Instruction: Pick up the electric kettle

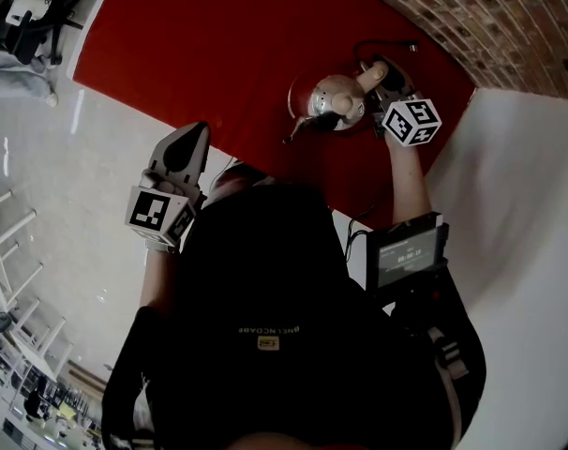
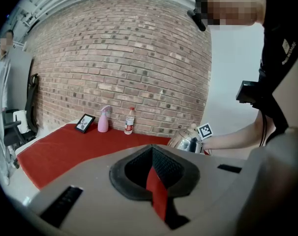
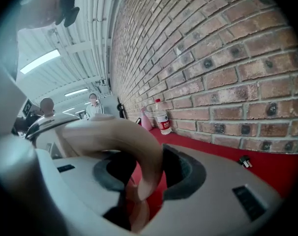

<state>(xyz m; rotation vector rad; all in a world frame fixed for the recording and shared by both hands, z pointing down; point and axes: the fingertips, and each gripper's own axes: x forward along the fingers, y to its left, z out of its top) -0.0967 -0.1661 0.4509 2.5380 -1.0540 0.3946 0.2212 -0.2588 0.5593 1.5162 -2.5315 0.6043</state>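
Note:
The electric kettle (image 1: 329, 101) is shiny steel with a cream handle and a thin spout, and it is over the red table (image 1: 218, 45) near the brick wall. My right gripper (image 1: 384, 81) reaches in from the right, and its jaws are closed around the cream handle (image 3: 132, 146), which fills the gap between the pads. The kettle's body (image 3: 43, 124) bulges at the left of the right gripper view. My left gripper (image 1: 190, 139) hangs off the table's near edge, well left of the kettle (image 2: 186, 141). That left gripper (image 2: 156, 193) has its jaws together with nothing in them.
Along the brick wall stand a pink spray bottle (image 2: 104, 119), a water bottle (image 2: 130, 121) and a small picture frame (image 2: 84, 123). A black cord (image 1: 387, 47) lies behind the kettle, and a plug (image 3: 245, 161) lies on the red cloth by the wall. A white wall (image 1: 528, 186) is at right.

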